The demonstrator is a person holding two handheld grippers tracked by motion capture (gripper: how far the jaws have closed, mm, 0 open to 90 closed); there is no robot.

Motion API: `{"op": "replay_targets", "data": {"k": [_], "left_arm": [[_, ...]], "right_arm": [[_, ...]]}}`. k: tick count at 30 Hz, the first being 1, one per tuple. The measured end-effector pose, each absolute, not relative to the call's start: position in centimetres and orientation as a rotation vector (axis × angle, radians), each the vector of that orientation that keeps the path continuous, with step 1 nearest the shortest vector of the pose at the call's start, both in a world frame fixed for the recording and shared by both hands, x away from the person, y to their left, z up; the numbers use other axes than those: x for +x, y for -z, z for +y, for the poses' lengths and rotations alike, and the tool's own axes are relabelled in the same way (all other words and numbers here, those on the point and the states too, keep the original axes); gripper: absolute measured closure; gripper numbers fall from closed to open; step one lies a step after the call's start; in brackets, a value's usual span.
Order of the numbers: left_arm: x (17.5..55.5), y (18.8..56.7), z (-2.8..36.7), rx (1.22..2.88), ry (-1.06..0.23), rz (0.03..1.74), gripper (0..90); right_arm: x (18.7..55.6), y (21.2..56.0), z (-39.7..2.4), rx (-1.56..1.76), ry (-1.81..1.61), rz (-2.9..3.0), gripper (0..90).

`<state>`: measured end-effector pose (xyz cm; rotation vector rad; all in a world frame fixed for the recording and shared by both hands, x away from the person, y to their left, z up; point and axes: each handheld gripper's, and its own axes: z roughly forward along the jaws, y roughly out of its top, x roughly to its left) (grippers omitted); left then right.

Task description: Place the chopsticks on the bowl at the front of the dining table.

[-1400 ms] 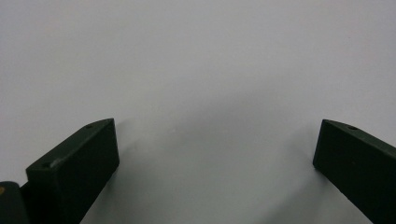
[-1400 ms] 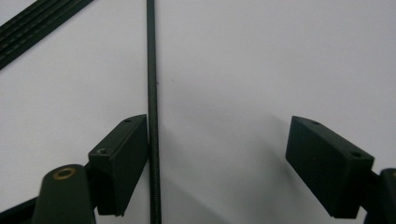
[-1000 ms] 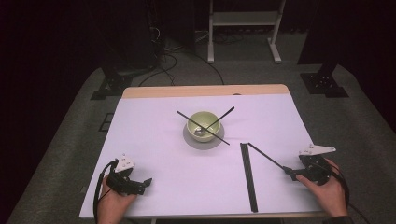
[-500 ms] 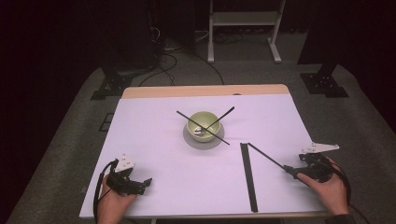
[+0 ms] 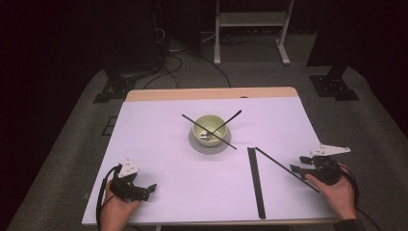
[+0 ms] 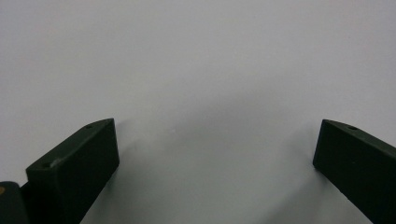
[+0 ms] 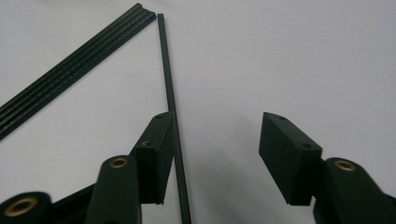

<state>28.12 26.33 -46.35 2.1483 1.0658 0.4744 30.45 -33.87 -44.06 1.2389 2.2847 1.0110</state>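
Right tool (image 7: 215, 154), at four o'clock on the surface (image 5: 159, 159), has just been closing, half-wide astride a single black rod (image 7: 169, 84), ungripped; left tool (image 6: 215, 154) wide, holding nothing.

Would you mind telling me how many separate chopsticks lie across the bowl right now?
2. One chopstick runs from upper left to lower right over the bowl; the other chopstick crosses it toward the upper right. A spoon-like item inside may hide more.
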Motion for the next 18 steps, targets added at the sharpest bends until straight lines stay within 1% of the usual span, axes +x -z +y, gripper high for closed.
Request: {"op": "replay_targets", "data": {"k": [7, 18], "left_arm": [[28.1, 46.3, 26.3, 2.148, -0.474, 1.066, 0.0], [28.1, 46.4, 26.3, 2.148, -0.474, 1.066, 0.0]], "right_arm": [[30.9, 43.9, -33.2, 1.212, -1.042, 2.324, 58.6], [31.7, 44.2, -32.3, 1.196, -1.058, 2.383, 69.3]]}}
